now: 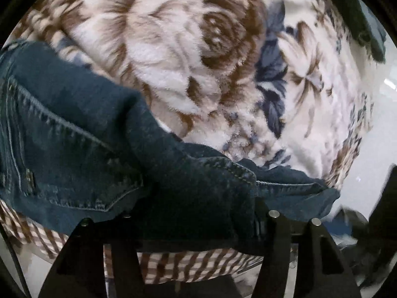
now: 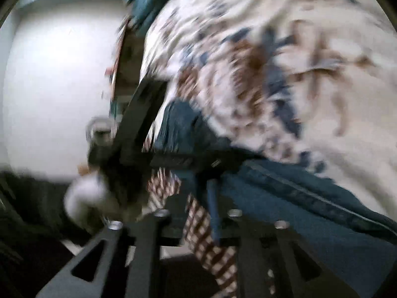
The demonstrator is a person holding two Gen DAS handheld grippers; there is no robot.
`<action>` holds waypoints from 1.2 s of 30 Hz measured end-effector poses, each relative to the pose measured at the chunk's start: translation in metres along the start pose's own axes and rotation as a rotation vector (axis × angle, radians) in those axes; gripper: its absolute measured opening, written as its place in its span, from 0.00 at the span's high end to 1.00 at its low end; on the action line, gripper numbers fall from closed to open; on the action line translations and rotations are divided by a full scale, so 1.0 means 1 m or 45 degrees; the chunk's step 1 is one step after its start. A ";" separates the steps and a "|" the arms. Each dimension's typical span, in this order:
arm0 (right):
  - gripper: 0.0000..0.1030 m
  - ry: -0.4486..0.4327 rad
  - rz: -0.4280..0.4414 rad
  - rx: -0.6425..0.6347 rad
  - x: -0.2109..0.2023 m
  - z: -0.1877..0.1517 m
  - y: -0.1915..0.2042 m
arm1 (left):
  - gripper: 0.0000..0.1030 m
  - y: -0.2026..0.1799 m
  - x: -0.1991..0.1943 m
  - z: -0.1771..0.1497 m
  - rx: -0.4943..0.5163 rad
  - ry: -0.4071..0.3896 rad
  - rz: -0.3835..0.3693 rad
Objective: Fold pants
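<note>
The pants [image 1: 82, 134] are dark blue denim, lying on a plush floral blanket [image 1: 173, 57] with a brown checked cloth [image 1: 173, 265] showing under the blanket's near edge. Taking the blanket as the landmark: in the left wrist view the denim runs along the blanket's near edge, its long axis crossing the view from the left side down to the left tongs [image 1: 188, 226], with a stitched back pocket on the left part and a hemmed or seamed edge pointing toward the blanket's right border.

The left tongs are buried in the denim — cloth bunches between the two black fingers and hides their tips, so they look closed onto a thick fold of the pants, though the contact itself is covered.

In the right wrist view, badly blurred, the same denim drapes off the blanket's lower edge straight over the right tongs [image 2: 198, 213]. A narrow blue strip hangs between the fingers, which stand narrowly apart; whether they pinch it I cannot tell. The other gripper's black frame appears just beyond, at the blanket's edge.

My judgement — both tongs sit at one end of the garment, close together, so the coming move likely turns on carrying that end across the blanket along the pants' length.
</note>
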State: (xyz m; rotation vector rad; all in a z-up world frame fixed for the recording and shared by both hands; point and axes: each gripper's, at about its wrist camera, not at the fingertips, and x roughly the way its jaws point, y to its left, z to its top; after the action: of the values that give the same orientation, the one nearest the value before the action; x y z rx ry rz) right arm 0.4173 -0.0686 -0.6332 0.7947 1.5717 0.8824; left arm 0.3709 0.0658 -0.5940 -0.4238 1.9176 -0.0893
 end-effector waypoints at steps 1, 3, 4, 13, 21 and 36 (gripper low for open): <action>0.47 -0.008 0.045 0.103 -0.003 0.006 -0.014 | 0.45 0.003 0.000 -0.002 -0.006 -0.005 -0.010; 0.43 0.016 0.102 0.258 0.002 0.016 -0.034 | 0.46 0.007 -0.002 -0.006 -0.041 -0.019 -0.048; 0.43 0.081 0.179 0.340 0.017 0.022 -0.046 | 0.46 0.009 -0.002 -0.006 -0.046 -0.022 -0.057; 0.41 0.350 0.350 0.768 0.130 0.044 -0.096 | 0.45 0.026 -0.016 -0.033 -0.027 -0.049 -0.137; 0.44 0.444 0.182 0.486 0.125 0.071 -0.057 | 0.37 0.089 -0.059 -0.028 -0.131 -0.325 -0.065; 0.78 0.146 0.160 0.562 0.066 0.098 -0.072 | 0.37 0.109 -0.032 -0.002 -0.147 -0.325 0.018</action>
State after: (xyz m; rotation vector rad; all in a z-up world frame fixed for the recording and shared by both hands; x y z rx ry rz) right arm 0.5009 -0.0356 -0.7384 1.1814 1.8653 0.6846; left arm 0.3517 0.1782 -0.5930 -0.4752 1.6783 0.0820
